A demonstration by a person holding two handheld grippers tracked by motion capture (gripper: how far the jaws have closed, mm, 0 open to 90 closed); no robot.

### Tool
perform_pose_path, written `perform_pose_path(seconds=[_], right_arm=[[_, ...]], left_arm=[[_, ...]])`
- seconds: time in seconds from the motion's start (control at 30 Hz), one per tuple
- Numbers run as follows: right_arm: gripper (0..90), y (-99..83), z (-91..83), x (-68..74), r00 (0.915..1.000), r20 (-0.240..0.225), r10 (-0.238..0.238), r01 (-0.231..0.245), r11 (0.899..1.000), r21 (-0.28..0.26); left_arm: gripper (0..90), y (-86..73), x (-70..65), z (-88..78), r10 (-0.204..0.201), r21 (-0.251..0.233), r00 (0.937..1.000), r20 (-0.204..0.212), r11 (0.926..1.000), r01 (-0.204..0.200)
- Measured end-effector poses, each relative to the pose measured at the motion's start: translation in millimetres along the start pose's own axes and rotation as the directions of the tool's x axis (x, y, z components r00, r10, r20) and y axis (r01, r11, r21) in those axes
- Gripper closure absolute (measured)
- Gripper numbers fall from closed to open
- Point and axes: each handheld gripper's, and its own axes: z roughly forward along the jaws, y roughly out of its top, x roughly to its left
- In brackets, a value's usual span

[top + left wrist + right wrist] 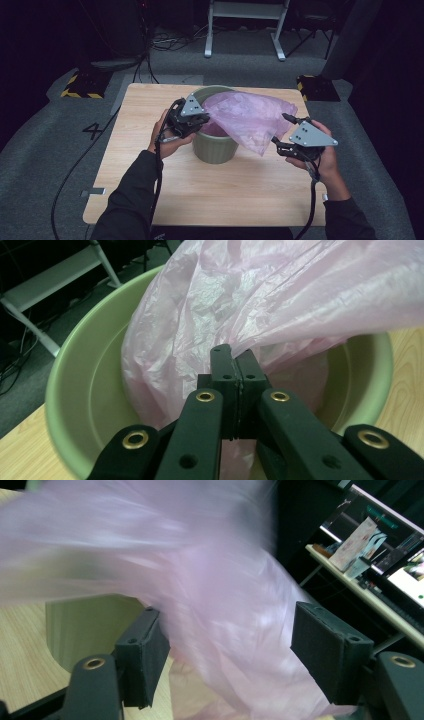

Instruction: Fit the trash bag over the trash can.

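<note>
A round, smooth-walled green bin (214, 145) of matte plastic stands near the middle of a pale wood-grain table (150, 190). A thin, translucent pink plastic bag (250, 120), crinkled and creased, sits partly inside the bin and billows out over its rim toward three o'clock, hanging down past the bin's side.

The left gripper (192, 120) is at the bin's nine o'clock rim, held in the person's left hand (165, 137). In the left gripper view its black jaws are pressed together, clamped on a gathered fold of the pink film just above the bin's mouth; brass-coloured rivets dot its black arms.

The right gripper (292, 135) sits at about four o'clock from the bin, beside the bag's hanging end, in the right hand (327, 162). In the right gripper view its jaws stand wide apart, the square black pads flanking the blurred pink film, which hangs between them; whether either pad touches it I cannot tell.

Each gripper carries a grey three-cornered plate and a trailing black cable.

On the grey carpet at nine o'clock from the table, a dark marking reads "4" (93, 131).
</note>
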Motion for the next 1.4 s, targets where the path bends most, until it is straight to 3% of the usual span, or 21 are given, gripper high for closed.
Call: perform_pose_path(seconds=[0.07,0.17,0.2,0.37,0.43,0.47,0.57,0.63,0.8,0.97,1.07,1.1,1.13,1.17,1.2,1.33,1.4], right_arm=[[33.2,-0.9,1.7,-0.4,1.0,0.003,0.0,0.0,1.0,0.003],[44.6,-5.1,12.5,-2.5,1.0,-0.001,0.008,-0.008,1.0,0.001],[44.6,-5.1,12.5,-2.5,1.0,-0.001,0.008,-0.008,1.0,0.001],[67.7,-6.3,20.4,-3.3,0.9998,-0.018,0.002,-0.002,1.0,-0.004],[72.3,-5.6,21.0,-2.4,0.9998,-0.017,-0.006,0.006,1.0,-0.014],[73.6,-5.1,20.8,-1.8,0.9998,-0.018,-0.009,0.009,1.0,-0.014],[75.6,-1.8,19.8,1.0,0.9994,-0.017,-0.032,0.032,0.999,-0.015],[76.2,0.4,19.3,2.7,0.999,-0.02,-0.04,0.04,0.999,-0.018],[74.5,6.4,18.7,8.7,0.9978,-0.025,-0.062,0.061,0.998,-0.016],[74.9,9.9,17.7,11.1,0.9967,-0.025,-0.077,0.077,0.997,-0.019],[72.9,11.3,17.6,12.2,0.9961,-0.026,-0.084,0.084,0.996,-0.02],[70.8,11.5,17.7,12.6,0.9958,-0.03,-0.086,0.086,0.996,-0.02],[67.4,11.6,17.7,13.3,0.9957,-0.033,-0.086,0.086,0.996,-0.019],[63.6,11.6,17.5,13.6,0.9956,-0.034,-0.087,0.086,0.996,-0.021],[58.8,11.6,17.1,13.7,0.9959,-0.034,-0.084,0.084,0.996,-0.024],[35.7,11.1,12.2,13.2,0.997,-0.055,-0.055,0.052,0.997,-0.057],[31.4,10.6,9.3,13.1,0.9969,-0.063,-0.047,0.042,0.997,-0.065]], left_arm=[[88.8,-2.8,2.3,-2.0,-0.01,0.0,1.0,0.003,1.0,0.01],[86.3,-6.4,5.0,-3.5,-0.017,0.002,0.9998,0.002,0.9998,0.017],[86.3,-7.3,5.6,-4.0,-0.02,0.0,0.9998,0.005,0.9998,0.02],[80.8,-13.1,10.2,-8.2,-0.043,-0.008,0.999,-0.009,0.999,0.043],[66.1,-13.7,11.4,-10.9,-0.048,-0.015,0.9988,-0.004,0.9987,0.048],[66.1,-13.1,10.6,-13.3,-0.044,-0.024,0.999,-0.009,0.9987,0.044],[45.2,-9.7,4.3,-18.9,-0.032,-0.051,0.9994,0.016,0.9981,0.033],[29.2,-6.5,-3.2,-21.8,-0.017,-0.066,0.9998,0.011,0.9976,0.018],[19.3,6.8,-28.9,-28.4,0.052,-0.12,0.996,0.073,0.9918,-0.043],[19.0,23.1,-50.6,-28.5,0.11,-0.138,0.9899,0.09,0.9857,-0.097],[27.0,30.0,-57.5,-25.2,0.144,-0.116,0.9887,0.043,0.9836,-0.138],[36.3,30.8,-58.0,-23.3,0.158,-0.103,0.9867,0.037,0.9827,-0.153],[44.4,31.0,-57.6,-21.1,0.159,-0.09,0.987,0.019,0.9835,-0.157],[47.1,30.7,-55.9,-18.8,0.152,-0.074,0.9884,0.002,0.9858,-0.151],[56.9,30.2,-53.9,-17.5,0.152,-0.063,0.9884,-0.004,0.9864,-0.152],[77.5,22.4,-38.3,-15.5,0.108,-0.049,0.9939,-0.024,0.9928,-0.109],[84.3,20.0,-34.8,-16.0,0.101,-0.05,0.9947,-0.022,0.9936,-0.102]])
